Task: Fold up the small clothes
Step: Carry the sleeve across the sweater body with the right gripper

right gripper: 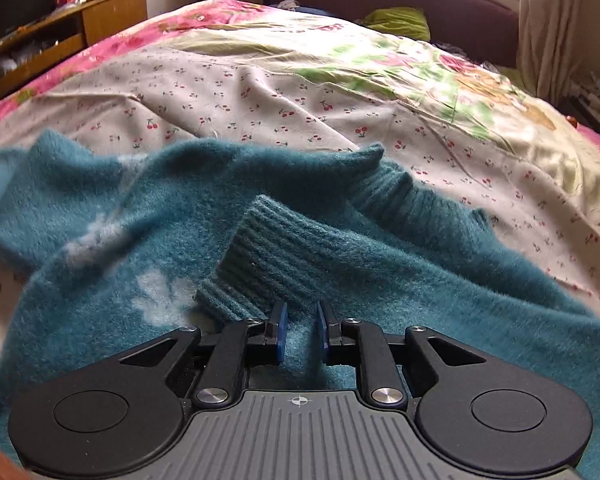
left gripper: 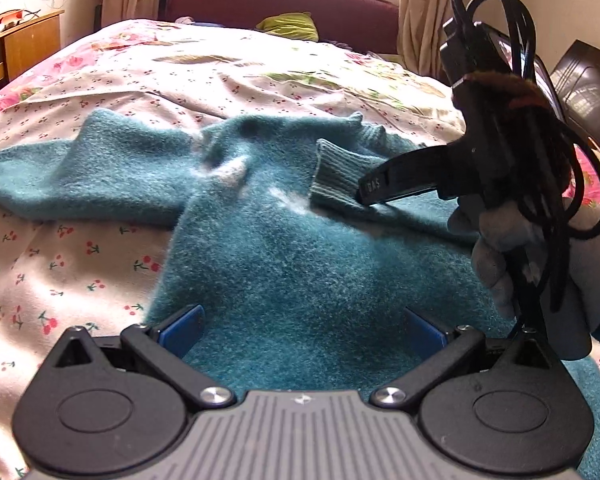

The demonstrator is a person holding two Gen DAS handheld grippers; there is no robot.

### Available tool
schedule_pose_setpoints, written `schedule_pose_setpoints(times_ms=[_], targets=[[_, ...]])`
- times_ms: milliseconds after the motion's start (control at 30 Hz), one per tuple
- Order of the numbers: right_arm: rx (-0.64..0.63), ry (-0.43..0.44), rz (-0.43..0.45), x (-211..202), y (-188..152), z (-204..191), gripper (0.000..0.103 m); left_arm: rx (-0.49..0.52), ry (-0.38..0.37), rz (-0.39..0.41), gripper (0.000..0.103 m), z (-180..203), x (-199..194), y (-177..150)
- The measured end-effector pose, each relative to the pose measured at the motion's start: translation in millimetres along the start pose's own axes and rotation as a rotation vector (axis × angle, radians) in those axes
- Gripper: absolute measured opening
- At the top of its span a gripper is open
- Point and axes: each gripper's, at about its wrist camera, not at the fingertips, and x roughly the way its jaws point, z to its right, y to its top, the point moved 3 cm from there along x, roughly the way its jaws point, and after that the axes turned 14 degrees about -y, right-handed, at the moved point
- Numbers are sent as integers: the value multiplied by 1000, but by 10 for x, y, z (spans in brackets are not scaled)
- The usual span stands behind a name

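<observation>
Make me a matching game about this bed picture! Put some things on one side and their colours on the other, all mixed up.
Things:
1. sweater
2. crumpled cloth by the headboard
3. headboard
4. pads on the left gripper

Colours:
A. dark red
B. bright blue
C. teal
D. yellow-green

Pairs: 1-C, 2-D, 3-A, 4-B
</observation>
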Motion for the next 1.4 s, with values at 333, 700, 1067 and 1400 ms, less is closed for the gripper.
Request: schedule_pose_setpoints(times_ms=[333, 700, 1067, 1400], targets=[[-104, -55, 69, -213, -33, -178, 33, -38, -13, 34, 103, -117, -187, 7], [-122, -3, 119, -144, -112, -165, 48, -7, -10, 4, 103, -69, -86, -23], [-2, -18, 116, -117, 16, -150, 15, -36, -19, 4, 103, -131, -66, -14], [56, 8, 152, -144, 79, -283, 15, 8, -16, -12, 103, -57, -14, -44]])
